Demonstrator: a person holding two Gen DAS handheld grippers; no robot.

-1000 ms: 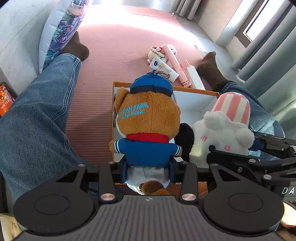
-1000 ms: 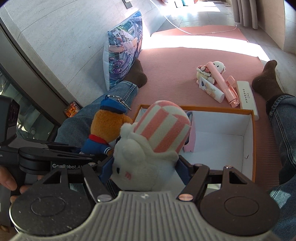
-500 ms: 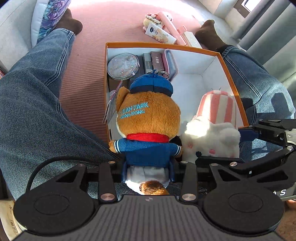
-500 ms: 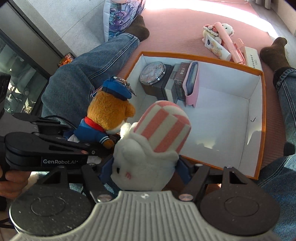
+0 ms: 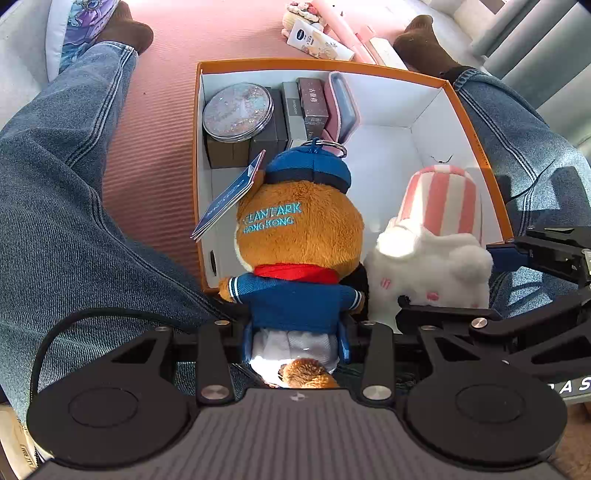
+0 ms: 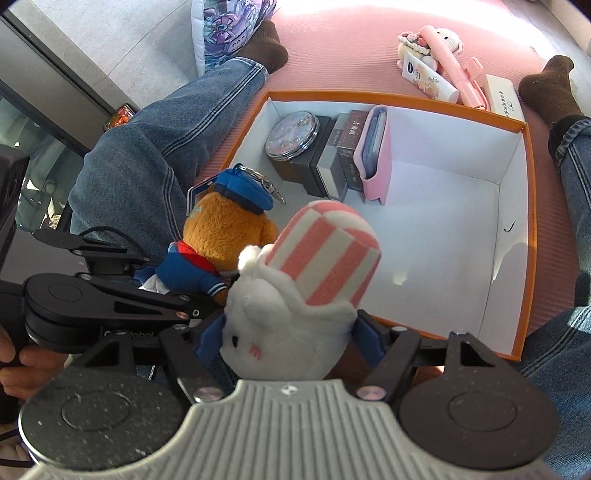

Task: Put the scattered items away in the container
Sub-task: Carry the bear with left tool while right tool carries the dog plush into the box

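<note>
- An orange box (image 5: 476, 140) with white inner walls is seen on the pink mat (image 5: 159, 122), between the person's jeans-clad legs (image 5: 55, 206).
- Along the box's far left side are held a round glitter compact (image 5: 238, 112) on dark boxes (image 5: 258, 144), a maroon carton (image 5: 313, 105) and a pink case (image 5: 343, 107); the rest of the floor is bare.
- The left gripper (image 5: 295, 341) is clamped on a brown bear (image 5: 299, 236) in a blue cap, held above the box's near left corner, with a tag (image 5: 229, 195) hanging at its side.
- The right gripper (image 6: 286, 341) is clamped on a white plush (image 6: 295, 314) with a pink-striped hat, held above the box's near edge, just beside the bear.
- Compared with a second ago, both toys are seen lower and over the box, and the box's contents have come into view.
- Beyond the box, a tube (image 6: 428, 75), a pink stick (image 6: 454, 62), a small doll (image 6: 448, 37) and a white carton (image 6: 504, 98) are left on the mat.
- Only in the right view are shown a hand (image 6: 14, 365) on the left gripper's handle and the pillow's (image 6: 229, 26) printed face; only in the left view can the bear's lettering be read.
</note>
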